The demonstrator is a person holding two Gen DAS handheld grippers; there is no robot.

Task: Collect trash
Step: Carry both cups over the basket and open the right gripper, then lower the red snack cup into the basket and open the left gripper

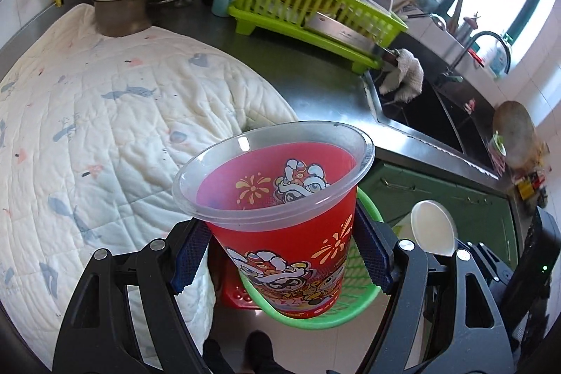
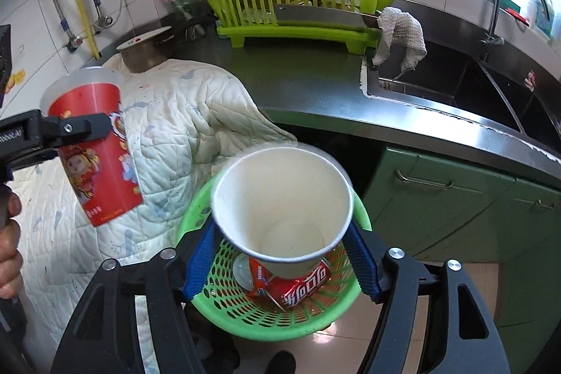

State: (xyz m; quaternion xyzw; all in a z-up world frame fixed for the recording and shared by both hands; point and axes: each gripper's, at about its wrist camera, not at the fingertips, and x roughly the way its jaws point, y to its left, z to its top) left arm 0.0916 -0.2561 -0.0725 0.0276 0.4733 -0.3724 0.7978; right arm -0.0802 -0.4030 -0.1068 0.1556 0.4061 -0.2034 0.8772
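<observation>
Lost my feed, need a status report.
Left gripper shut on red cup. Right gripper shut on white paper cup, over green basket. Crushed can already inside. Nothing blocking.

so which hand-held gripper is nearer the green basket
Right. The right hand-held gripper holds the white paper cup directly above the green basket. The left hand-held gripper, gripping the red cup, sits off to its left.
</observation>
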